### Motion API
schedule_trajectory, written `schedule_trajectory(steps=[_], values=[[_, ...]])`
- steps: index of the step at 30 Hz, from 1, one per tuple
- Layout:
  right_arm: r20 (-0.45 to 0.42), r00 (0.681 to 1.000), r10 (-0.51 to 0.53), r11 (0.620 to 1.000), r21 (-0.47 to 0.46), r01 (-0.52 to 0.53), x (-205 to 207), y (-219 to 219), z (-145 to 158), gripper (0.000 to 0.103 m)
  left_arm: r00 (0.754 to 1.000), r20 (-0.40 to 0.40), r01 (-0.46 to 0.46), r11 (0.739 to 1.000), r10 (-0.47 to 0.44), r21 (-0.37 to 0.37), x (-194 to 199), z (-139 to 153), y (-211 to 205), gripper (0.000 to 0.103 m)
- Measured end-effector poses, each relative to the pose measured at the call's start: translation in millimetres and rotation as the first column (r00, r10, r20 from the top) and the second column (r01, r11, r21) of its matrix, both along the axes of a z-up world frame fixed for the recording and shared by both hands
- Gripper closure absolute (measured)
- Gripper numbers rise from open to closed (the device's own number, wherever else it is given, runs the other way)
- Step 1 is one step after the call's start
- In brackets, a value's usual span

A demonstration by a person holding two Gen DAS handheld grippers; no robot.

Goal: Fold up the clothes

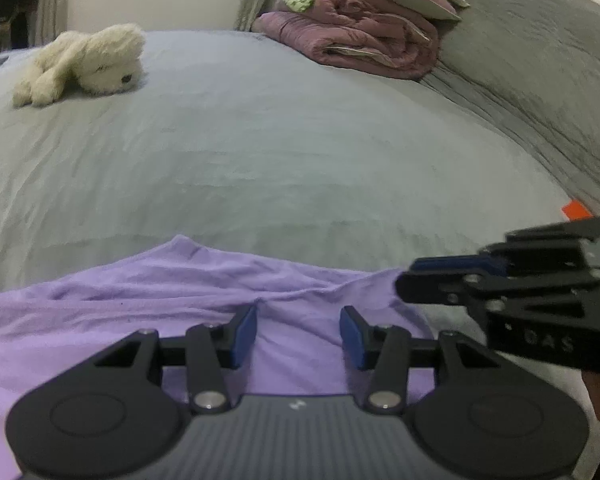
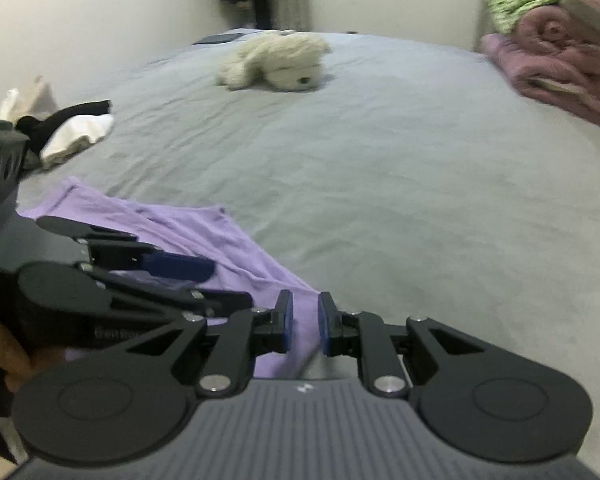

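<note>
Lilac cloth of the garment is lying along the near edge of the bed, its long axis running across that edge, and the right gripper is nearer its right-hand end, jaws standing narrowly apart around a strip of it, though I cannot tell whether the pads are pressing. Just to its left the left gripper is hovering half open over the garment's middle, gripping nothing. Farther up, a plush toy and a rolled pink quilt are sitting well apart from it.

purple garment cut off at left edge and hidden under the left gripper, right gripper motion-blurred, quilt stack cropped at right
</note>
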State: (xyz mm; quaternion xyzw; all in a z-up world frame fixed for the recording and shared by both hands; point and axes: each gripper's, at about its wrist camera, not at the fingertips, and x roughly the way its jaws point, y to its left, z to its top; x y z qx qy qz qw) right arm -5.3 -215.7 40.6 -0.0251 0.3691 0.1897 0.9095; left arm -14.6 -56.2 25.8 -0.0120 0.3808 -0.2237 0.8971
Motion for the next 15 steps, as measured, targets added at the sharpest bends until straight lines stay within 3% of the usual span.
schedule_trajectory(steps=[4, 9, 15], values=[[-0.034, 0.999, 0.007, 0.999, -0.048, -0.008, 1.5, 8.2, -15.6, 0.097, 1.0, 0.012, 0.018, 1.0, -0.018, 0.008, -0.8, -0.5, 1.8, 0.055], [-0.003, 1.0, -0.011, 0.998, -0.058, 0.011, 6.0, 6.7, -16.5, 0.099, 1.0, 0.016, 0.025, 0.999, -0.025, 0.027, -1.8, 0.3, -1.3, 0.055], [0.062, 0.996, -0.058, 0.987, -0.149, 0.066, 12.7, 4.8, -23.8, 0.099, 1.0, 0.004, 0.027, 0.999, -0.027, 0.024, -2.2, 2.0, 0.0, 0.055]])
